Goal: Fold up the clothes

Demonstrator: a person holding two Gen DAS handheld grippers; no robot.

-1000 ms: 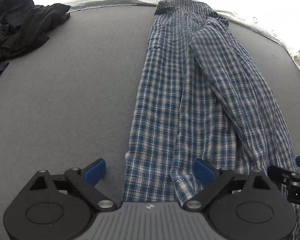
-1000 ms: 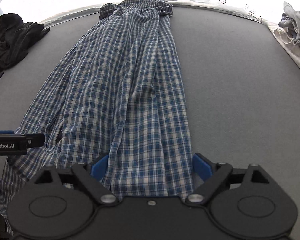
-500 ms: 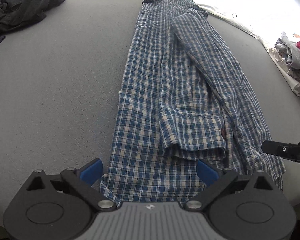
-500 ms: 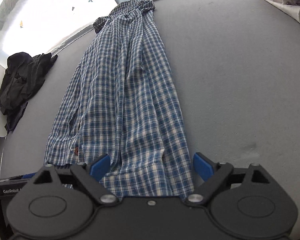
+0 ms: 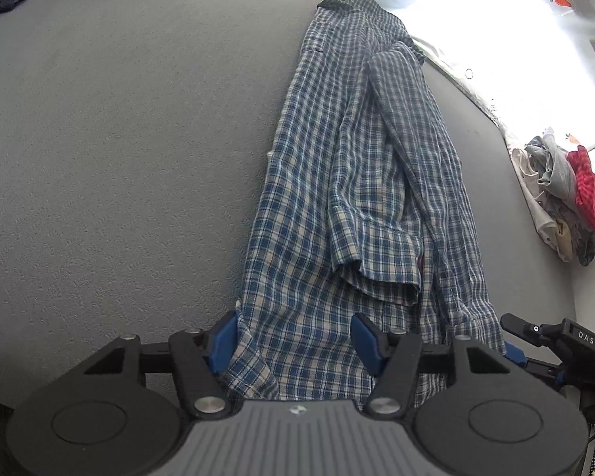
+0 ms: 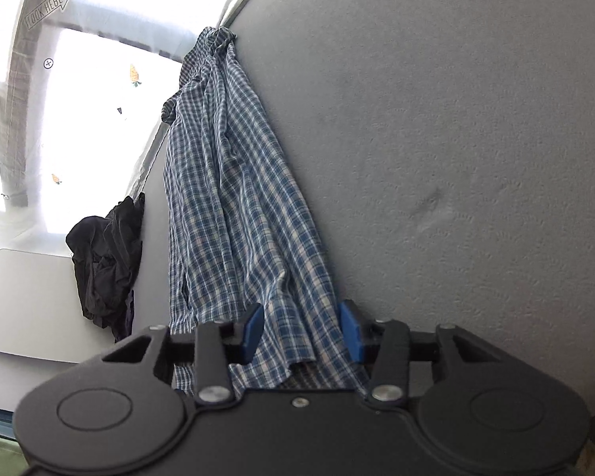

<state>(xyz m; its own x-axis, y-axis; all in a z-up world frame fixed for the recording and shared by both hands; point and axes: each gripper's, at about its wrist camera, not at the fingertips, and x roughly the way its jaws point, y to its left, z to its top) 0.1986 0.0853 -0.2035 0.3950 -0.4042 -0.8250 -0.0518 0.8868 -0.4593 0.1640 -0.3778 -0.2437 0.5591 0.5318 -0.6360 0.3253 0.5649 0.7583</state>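
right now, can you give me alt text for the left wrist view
A blue plaid shirt lies lengthwise on a grey table, its near hem between the open fingers of the left hand-held gripper. A pile of clothes sits at the right edge.

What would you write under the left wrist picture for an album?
Left claw, fingers apart, straddles the near hem of a blue plaid shirt stretched lengthwise across a gray table.
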